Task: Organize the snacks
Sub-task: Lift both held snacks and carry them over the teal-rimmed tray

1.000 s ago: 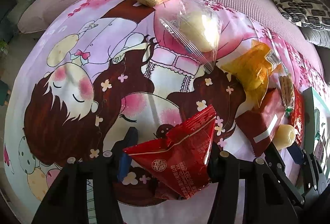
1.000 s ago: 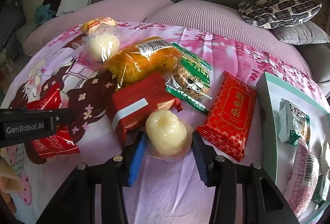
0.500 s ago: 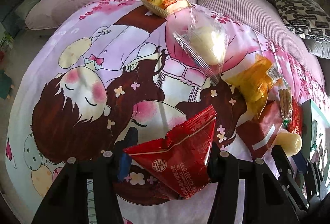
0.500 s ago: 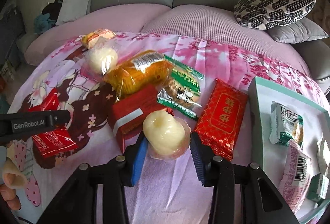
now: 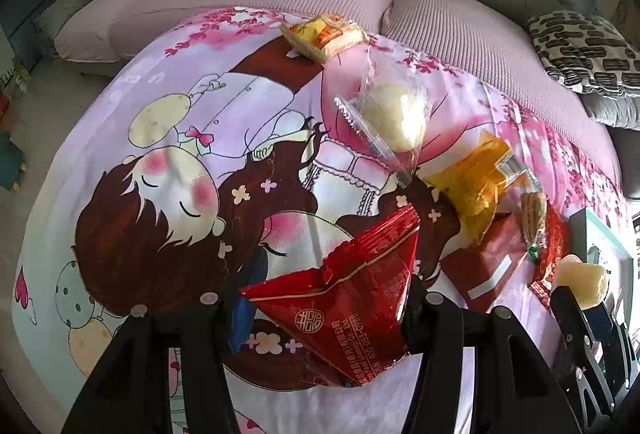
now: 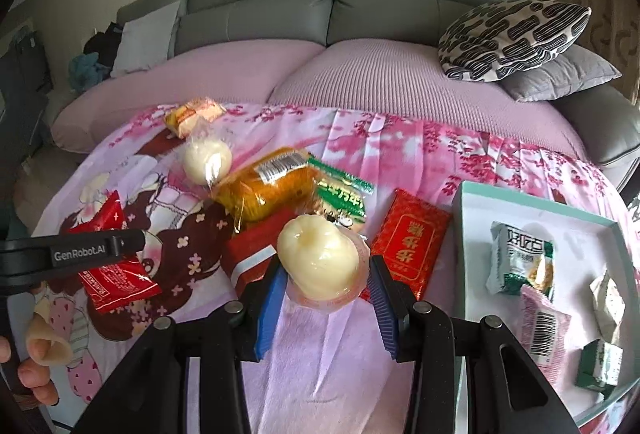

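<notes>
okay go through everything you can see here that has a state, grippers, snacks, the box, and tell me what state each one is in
left gripper: shut on the red triangular packet, lifted off the blanket.
right gripper: shut on the pale wrapped bun, raised.
teal box: open, several snack packets inside.
flat red packet: lying flat on the blanket, sealed.
orange bread bag: sealed, resting on other snacks.
second wrapped bun: sealed, on the blanket.
</notes>
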{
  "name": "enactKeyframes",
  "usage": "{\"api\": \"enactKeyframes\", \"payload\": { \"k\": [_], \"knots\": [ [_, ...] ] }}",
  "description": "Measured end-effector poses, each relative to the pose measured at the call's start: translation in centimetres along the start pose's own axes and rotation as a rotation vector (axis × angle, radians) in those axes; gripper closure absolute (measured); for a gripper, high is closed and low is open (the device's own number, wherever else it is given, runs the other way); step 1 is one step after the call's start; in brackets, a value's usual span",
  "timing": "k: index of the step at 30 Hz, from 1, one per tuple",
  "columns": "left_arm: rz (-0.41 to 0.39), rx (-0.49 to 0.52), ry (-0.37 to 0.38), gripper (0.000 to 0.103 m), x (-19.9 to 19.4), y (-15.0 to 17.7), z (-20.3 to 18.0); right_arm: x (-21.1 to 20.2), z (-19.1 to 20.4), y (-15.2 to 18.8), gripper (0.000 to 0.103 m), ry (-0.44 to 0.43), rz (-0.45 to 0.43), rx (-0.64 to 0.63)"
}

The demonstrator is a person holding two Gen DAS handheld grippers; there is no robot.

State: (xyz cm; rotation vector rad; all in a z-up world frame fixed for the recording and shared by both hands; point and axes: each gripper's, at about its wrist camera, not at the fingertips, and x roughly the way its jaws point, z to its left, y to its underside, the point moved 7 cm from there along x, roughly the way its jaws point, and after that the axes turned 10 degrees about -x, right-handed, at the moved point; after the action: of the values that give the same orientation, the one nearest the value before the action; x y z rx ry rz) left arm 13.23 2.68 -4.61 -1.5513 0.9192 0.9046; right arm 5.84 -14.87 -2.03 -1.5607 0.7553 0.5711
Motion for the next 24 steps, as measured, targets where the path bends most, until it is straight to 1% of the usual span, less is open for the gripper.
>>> {"api": "enactKeyframes", "payload": {
  "k": [4, 9, 13, 18, 21, 24],
  "knots": [
    [-0.014, 0.006, 0.019, 0.046, -0.8, -0.1, -0.5, -0.6, -0.7, -0.1, 0.059, 0.002, -0.01, 0.015],
    [-0.023, 0.018, 0.053, 0.046, -1.6, 0.0, -2.0, -1.5, -2.6, -0.2, 0.059, 0.019, -0.025, 0.051],
    [-0.041, 0.043, 0.068, 0.046, -2.6, 0.0, -3.6, -2.2, -5.0, -0.2, 0.059, 0.043, -0.038, 0.095],
    [-0.023, 0.087, 0.103, 0.046, -3.0, 0.6, -6.4, -3.0, -8.7, 0.0, 0.059, 0.079, -0.047, 0.169],
    [-0.012, 0.119, 0.121, 0.046, -2.9, 1.0, -8.3, -3.6, -11.4, 0.5, 0.059, 0.12, -0.049, 0.225],
    [-0.003, 0.145, 0.157, 0.046, -3.2, 1.3, -10.5, -4.0, -13.8, 1.2, 0.059, 0.155, -0.044, 0.269]
  ]
}}
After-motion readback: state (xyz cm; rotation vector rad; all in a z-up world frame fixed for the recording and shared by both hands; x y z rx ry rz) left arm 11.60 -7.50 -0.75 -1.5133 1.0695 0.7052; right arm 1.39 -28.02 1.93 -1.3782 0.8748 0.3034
